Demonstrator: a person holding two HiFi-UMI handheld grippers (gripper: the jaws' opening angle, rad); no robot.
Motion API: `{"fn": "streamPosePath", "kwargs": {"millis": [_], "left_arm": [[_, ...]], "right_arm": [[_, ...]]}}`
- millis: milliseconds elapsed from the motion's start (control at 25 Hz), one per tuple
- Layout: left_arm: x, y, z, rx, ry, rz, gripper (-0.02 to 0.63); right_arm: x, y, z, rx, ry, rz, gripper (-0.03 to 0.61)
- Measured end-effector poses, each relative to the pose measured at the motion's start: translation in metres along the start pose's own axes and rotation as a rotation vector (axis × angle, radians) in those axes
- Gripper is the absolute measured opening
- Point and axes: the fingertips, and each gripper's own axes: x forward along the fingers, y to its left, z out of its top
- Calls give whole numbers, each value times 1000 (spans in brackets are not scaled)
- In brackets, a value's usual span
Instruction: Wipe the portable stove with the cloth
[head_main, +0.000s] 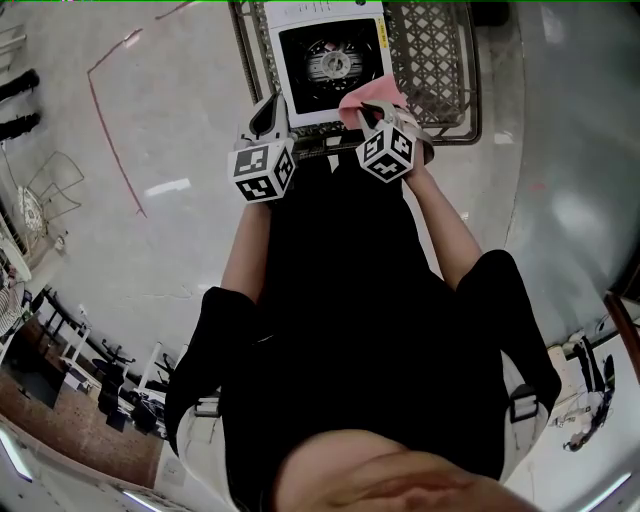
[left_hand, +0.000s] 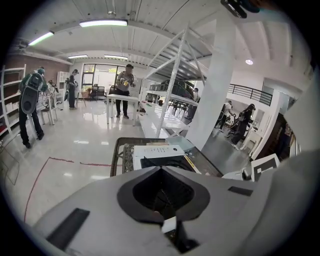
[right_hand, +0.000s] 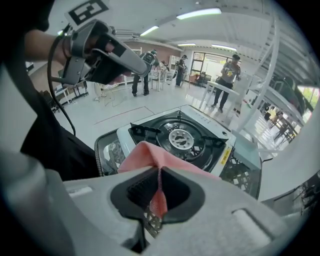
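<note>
The white portable stove (head_main: 330, 55) sits in a dark lattice tray (head_main: 440, 50) at 12 o'clock in the head view, with the right gripper (right_hand: 159, 171) clamped on the pink cloth (head_main: 368, 98) at the stove's 5 o'clock corner and the left gripper (left_hand: 161, 169) closed on nothing at its 7 o'clock.

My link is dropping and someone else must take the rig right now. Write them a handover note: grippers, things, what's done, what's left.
Right hand-held gripper: shut on the pink cloth.
Left hand-held gripper: shut, nothing in it, held beside the right one.
Stove: on the wire table, straight ahead. The cloth is at its near edge; I can't tell whether it touches.
Done: cloth is in the grip.
Left: wipe the stove.
</note>
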Motion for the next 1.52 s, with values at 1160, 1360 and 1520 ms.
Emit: {"fn": "streamPosePath", "kwargs": {"millis": [1160, 1360, 1520], "left_arm": [[-59, 89, -34, -167, -48, 220, -2], [-63, 95, -37, -184, -54, 232, -2], [-71, 102, -36, -197, -63, 252, -2]], "right_arm": [[43, 71, 77, -139, -73, 233, 20], [47, 79, 97, -165, -96, 252, 20], [50, 90, 116, -194, -114, 272, 20]]}}
